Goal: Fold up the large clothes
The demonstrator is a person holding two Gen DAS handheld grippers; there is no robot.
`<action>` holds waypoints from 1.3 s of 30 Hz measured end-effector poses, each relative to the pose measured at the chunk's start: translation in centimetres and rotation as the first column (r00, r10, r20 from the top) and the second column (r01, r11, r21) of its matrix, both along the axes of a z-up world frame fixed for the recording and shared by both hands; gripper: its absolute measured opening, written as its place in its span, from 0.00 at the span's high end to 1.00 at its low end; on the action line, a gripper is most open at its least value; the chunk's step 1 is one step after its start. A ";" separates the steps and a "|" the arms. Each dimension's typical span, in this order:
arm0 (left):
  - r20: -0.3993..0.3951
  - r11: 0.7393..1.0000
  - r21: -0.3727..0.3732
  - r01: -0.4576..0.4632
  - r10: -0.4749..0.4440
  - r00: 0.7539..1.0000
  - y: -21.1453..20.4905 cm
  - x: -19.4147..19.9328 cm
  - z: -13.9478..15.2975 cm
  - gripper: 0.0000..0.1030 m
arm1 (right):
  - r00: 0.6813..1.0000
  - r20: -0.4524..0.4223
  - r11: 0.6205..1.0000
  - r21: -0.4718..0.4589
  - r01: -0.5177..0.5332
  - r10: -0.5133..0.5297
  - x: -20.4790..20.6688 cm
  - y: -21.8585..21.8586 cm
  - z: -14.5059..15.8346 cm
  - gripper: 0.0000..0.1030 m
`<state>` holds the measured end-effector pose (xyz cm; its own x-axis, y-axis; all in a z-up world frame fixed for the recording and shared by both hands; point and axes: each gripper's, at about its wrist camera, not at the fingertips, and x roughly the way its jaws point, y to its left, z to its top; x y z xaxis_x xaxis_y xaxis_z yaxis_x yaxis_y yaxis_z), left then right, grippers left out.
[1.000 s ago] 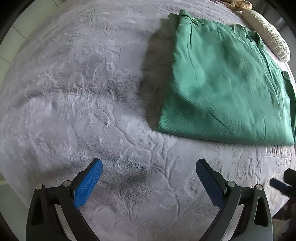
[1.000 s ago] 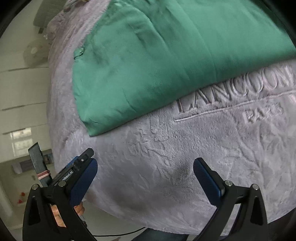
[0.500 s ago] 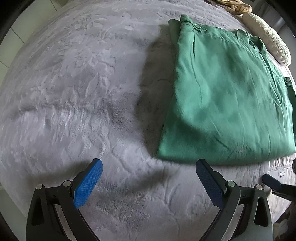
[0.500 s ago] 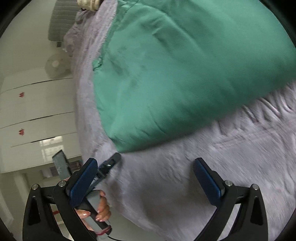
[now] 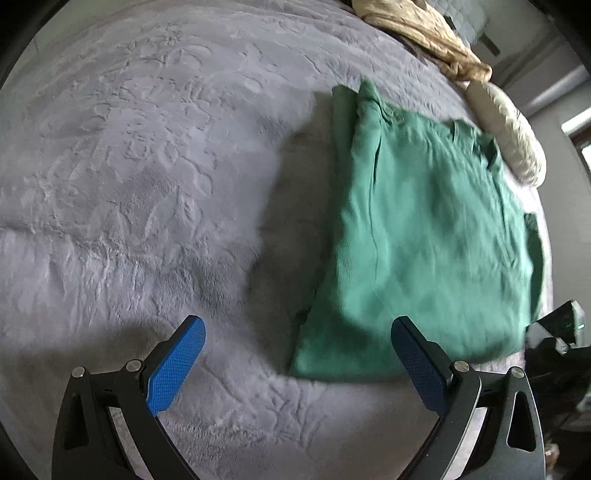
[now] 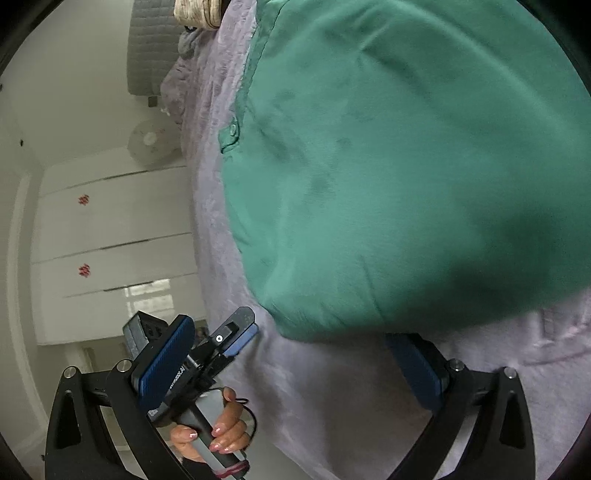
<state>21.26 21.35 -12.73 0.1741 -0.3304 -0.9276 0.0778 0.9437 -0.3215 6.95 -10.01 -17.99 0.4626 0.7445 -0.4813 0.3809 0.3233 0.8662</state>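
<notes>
Green garment lay part-folded on the grey bedspread, near its edge. Left gripper & right gripper both had jaws spread, empty, at the near hem. Best approach, prob.: pinch both corners evenly, all layers, before lifting over.

One folded green cloth garment lies on one fuzzy grey blanket. There is one cream pillow, one crumpled tan cloth, and two blue-padded grippers, the left gripper and the right gripper.
</notes>
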 end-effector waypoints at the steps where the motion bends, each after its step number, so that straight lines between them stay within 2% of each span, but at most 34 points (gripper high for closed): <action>1: -0.005 1.000 -0.018 -0.006 0.006 1.000 0.0 0.1 0.2 0.02 | 1.000 0.005 1.000 0.014 0.006 -0.006 -0.1 0.3 -0.2 0.00; 3: -0.017 0.998 -0.050 -0.025 0.024 1.000 0.5 -0.2 -0.3 0.02 | 1.000 0.011 0.999 0.038 0.016 -0.016 0.4 1.0 -0.8 0.00; 7: -0.017 0.996 -0.065 -0.066 0.065 0.998 1.5 -0.4 0.0 0.02 | 1.000 -0.007 0.999 0.048 0.015 -0.014 -0.7 1.9 -1.0 0.00; 10: -0.007 0.998 -0.044 -0.050 0.050 0.999 1.7 -0.7 0.2 0.02 | 0.998 -0.010 0.997 -0.047 0.068 -0.069 -2.5 1.1 0.0 0.00; 13: -0.009 0.998 -0.042 -0.043 0.042 0.999 1.8 -0.7 -0.1 0.02 | 0.985 -0.003 0.979 -0.115 0.169 -0.171 -4.3 -1.6 0.6 0.00; 16: -0.023 0.995 -0.083 -0.058 0.056 0.998 1.8 -0.5 -0.4 0.02 | 0.975 -0.023 0.974 -0.058 0.220 -0.222 -3.6 -2.8 -0.5 0.00; 20: -0.049 0.985 -0.157 -0.064 0.057 0.997 1.4 0.1 -0.5 0.02 | 0.985 0.023 0.985 -0.032 0.171 -0.171 -0.7 -0.4 -0.5 0.00; 24: -0.086 0.969 -0.237 -0.070 0.051 0.995 1.4 0.8 -0.7 0.02 | 0.987 -0.004 0.984 0.071 0.163 -0.163 0.8 1.4 -1.1 0.01; 25: -0.093 0.963 -0.259 -0.073 0.050 0.994 1.5 1.1 -0.7 0.02 | 0.986 -0.017 0.981 0.091 0.169 -0.168 0.9 1.4 -1.2 0.08; 26: -0.105 0.953 -0.292 -0.078 0.049 0.993 1.6 1.5 -0.9 0.02 | 0.984 -0.025 0.979 0.104 0.176 -0.174 0.8 1.3 -1.3 0.36; 27: -0.114 0.947 -0.308 -0.085 0.052 0.992 1.7 1.8 -1.0 0.02 | 0.983 -0.044 0.978 0.101 0.182 -0.178 0.9 1.0 -1.4 0.56; 28: -0.125 0.941 -0.325 -0.093 0.055 0.991 1.7 2.1 -1.2 0.02 | 0.983 -0.054 0.979 0.091 0.181 -0.177 1.0 0.9 -1.3 0.84; 29: -0.144 0.925 -0.367 -0.100 0.049 0.988 1.6 2.6 -1.5 0.02 | 0.983 -0.042 0.978 0.100 0.184 -0.180 1.1 0.4 -1.0 0.90; 32: -0.200 0.867 -0.487 -0.105 0.007 0.980 0.7 3.9 -2.5 0.02 | 0.980 0.026 0.966 0.179 0.189 -0.197 1.3 -0.6 0.4 0.91; 35: -0.200 0.827 -0.558 -0.076 -0.045 0.979 -1.0 5.5 -2.6 0.02 | 0.979 0.092 0.969 0.184 0.164 -0.183 1.6 -1.1 2.2 0.91; 37: -0.184 0.815 -0.578 -0.039 -0.084 0.979 -2.3 6.2 -2.4 0.02 | 0.981 0.104 0.973 0.177 0.145 -0.165 1.7 -1.1 2.7 0.91; 39: -0.184 0.820 -0.573 0.004 -0.134 0.974 -4.0 6.8 -2.6 0.02 | 0.985 0.099 0.980 0.159 0.123 -0.140 1.6 -0.7 2.5 0.91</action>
